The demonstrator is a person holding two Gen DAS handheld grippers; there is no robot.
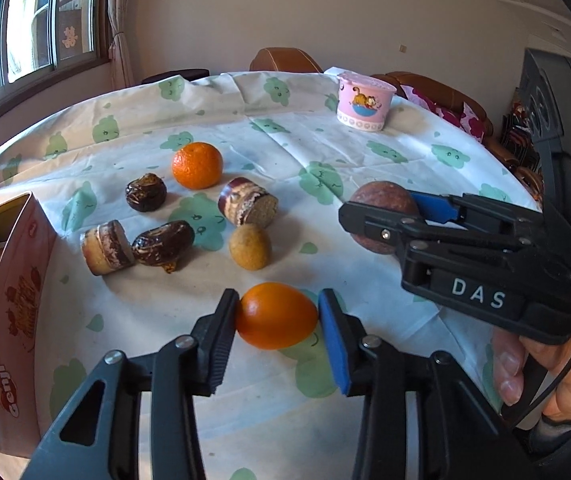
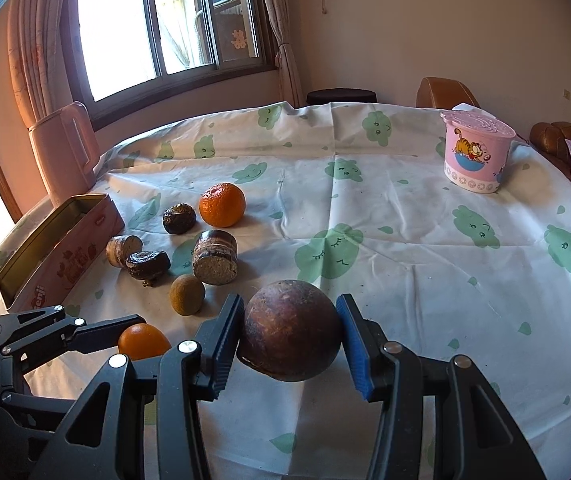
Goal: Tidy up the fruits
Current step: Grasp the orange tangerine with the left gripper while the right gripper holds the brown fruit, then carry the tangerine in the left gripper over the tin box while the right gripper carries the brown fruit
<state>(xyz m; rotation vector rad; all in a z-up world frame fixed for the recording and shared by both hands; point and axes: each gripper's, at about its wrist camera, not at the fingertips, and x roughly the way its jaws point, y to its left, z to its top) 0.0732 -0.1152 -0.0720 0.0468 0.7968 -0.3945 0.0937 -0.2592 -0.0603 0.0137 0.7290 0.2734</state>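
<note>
My left gripper [image 1: 278,322] is shut on a small orange oval fruit [image 1: 276,316], held just over the tablecloth; it also shows in the right wrist view [image 2: 143,341]. My right gripper [image 2: 291,334] is shut on a round brown fruit [image 2: 291,330], seen at the right of the left wrist view [image 1: 381,216]. On the cloth lie a tangerine [image 1: 197,165], a small tan fruit [image 1: 250,247], two dark wrinkled pieces [image 1: 146,193] [image 1: 162,243] and two cut roll pieces [image 1: 247,202] [image 1: 107,246]. An open pink tin box [image 1: 13,320] stands at the left with orange fruit inside.
A pink cartoon cup with lid [image 2: 477,152] stands at the far right of the round table [image 2: 405,240]. A pink kettle [image 2: 65,148] stands behind the tin box [image 2: 57,248]. Brown chairs [image 2: 445,92] ring the far edge.
</note>
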